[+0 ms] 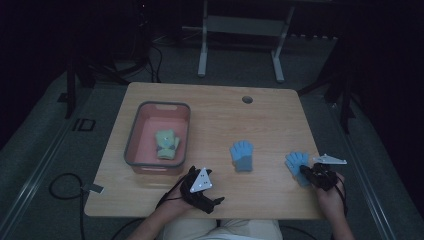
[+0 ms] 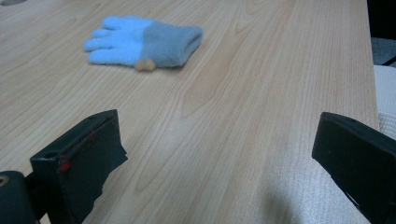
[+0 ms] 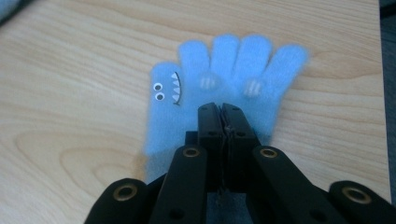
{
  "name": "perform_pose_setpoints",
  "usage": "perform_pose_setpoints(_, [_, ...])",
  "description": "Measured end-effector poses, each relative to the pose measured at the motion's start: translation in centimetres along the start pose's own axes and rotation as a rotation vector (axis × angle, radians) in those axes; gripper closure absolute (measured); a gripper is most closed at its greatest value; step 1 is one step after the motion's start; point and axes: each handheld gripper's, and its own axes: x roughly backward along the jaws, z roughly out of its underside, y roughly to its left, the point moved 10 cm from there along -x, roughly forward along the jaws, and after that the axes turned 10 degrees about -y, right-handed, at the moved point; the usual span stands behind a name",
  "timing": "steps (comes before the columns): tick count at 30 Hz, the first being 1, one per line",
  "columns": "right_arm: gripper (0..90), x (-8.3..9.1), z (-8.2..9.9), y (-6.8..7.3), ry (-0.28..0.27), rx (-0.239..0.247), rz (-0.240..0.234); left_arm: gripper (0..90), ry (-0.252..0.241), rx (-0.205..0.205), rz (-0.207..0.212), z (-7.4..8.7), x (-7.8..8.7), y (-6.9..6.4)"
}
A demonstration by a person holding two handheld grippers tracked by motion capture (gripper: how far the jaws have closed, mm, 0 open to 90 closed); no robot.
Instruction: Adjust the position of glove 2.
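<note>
In the right gripper view, the right gripper has its two black jaws pressed together on the palm of a blue glove, which lies flat on the worktop in the middle of the frame. The glove shows four fingers toward the top edge, and on its left side a small face with two round eyes and a row of white teeth. Whether fabric is pinched between the jaws, I cannot tell. In the high view the right gripper is at the lower right of the frame, on the same blue glove, near the right edge of the worktop.

The left gripper is at the lower middle of the high view, near the front edge of the worktop. In the left gripper view its jaws stand wide apart, with bare wood between them. A second glove, light blue with a grey cuff, lies in the upper left of that view; in the high view this second glove is in the centre.

At the left of the high view stands a grey-rimmed basket with a pink inside, and a green glove lies in it.
</note>
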Motion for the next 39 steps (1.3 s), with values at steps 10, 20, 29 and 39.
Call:
perform_pose_setpoints(10, [88.1,1.0,-7.2,5.4,-0.171,-0.037,0.083,1.6,0.003,-0.009,-0.003,0.0,0.0,0.0])
perform_pose_setpoints(20, [88.0,-2.1,-8.1,8.2,-0.155,-0.152,0.169,1.6,-0.001,-0.014,-0.003,0.0,0.0,-0.1])
perform_pose_setpoints(29, [87.6,-5.7,-5.2,8.7,-0.046,-0.164,0.183,1.6,-0.003,-0.012,0.002,-0.1,0.0,-0.1])
perform_pose_setpoints(39, [85.7,-6.3,-4.4,8.6,-0.036,-0.187,0.178,1.6,-0.002,-0.013,0.006,-0.1,0.0,-0.2])
